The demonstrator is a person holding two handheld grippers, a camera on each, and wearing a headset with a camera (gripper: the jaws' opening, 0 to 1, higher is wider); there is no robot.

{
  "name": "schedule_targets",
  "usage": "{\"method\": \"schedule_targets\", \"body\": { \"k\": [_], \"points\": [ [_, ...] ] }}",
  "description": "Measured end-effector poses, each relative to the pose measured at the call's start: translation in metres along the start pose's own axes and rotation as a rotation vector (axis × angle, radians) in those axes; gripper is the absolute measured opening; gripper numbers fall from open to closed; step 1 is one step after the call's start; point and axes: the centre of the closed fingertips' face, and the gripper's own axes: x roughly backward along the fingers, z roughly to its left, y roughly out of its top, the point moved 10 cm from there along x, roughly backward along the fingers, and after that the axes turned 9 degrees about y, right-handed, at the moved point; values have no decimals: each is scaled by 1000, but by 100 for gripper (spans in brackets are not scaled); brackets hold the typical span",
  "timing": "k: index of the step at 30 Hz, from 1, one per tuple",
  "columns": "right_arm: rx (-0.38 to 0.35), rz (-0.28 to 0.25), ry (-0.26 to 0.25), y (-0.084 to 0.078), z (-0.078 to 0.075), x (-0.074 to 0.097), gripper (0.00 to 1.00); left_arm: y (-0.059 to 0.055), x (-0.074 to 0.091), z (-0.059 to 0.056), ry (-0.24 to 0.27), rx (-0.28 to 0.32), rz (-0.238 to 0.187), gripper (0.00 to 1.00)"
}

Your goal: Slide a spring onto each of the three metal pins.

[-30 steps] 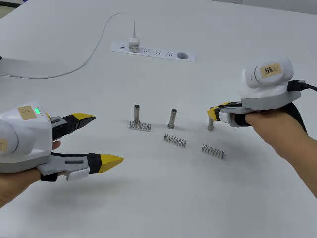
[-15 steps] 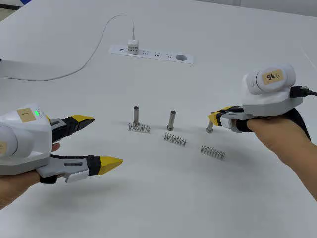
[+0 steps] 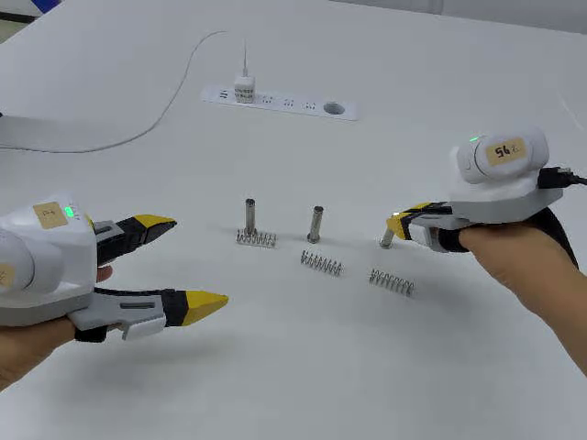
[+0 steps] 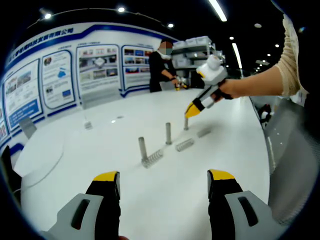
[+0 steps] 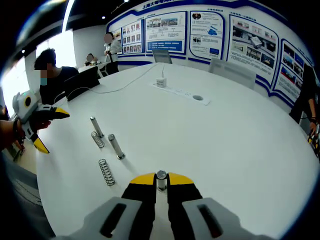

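The left hand-held gripper [image 3: 181, 261] hovers over the white tabletop [image 3: 303, 367], jaws spread wide, seemingly ready to fetch a spring. Three coiled steel springs [image 3: 321, 264] lie flat, one near each pin's foot; two short grey metal pins [image 3: 315, 223] stand bare. The right hand-held gripper [image 3: 396, 225] pinches the third pin [image 3: 387, 240] near its top, probably steadying it

Posters [image 5: 207, 27] line the walls [image 4: 75, 27] (strip lights [image 4: 218, 9] overhead).

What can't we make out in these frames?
- Head view: right pin, upper shaft covered by the right gripper.
- Right gripper view: that pin's shaft below its top, hidden between the jaws.
- Head view: whether the left spring touches the left pin, too small.
- Left gripper view: right spring, blurred by distance.
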Motion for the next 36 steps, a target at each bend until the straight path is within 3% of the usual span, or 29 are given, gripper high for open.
{"method": "schedule_targets", "body": {
  "k": [36],
  "points": [
    [23, -19, 16, -1, 0, 2, 15, 1, -1, 1, 5, -1, -5, 73]
  ]
}}
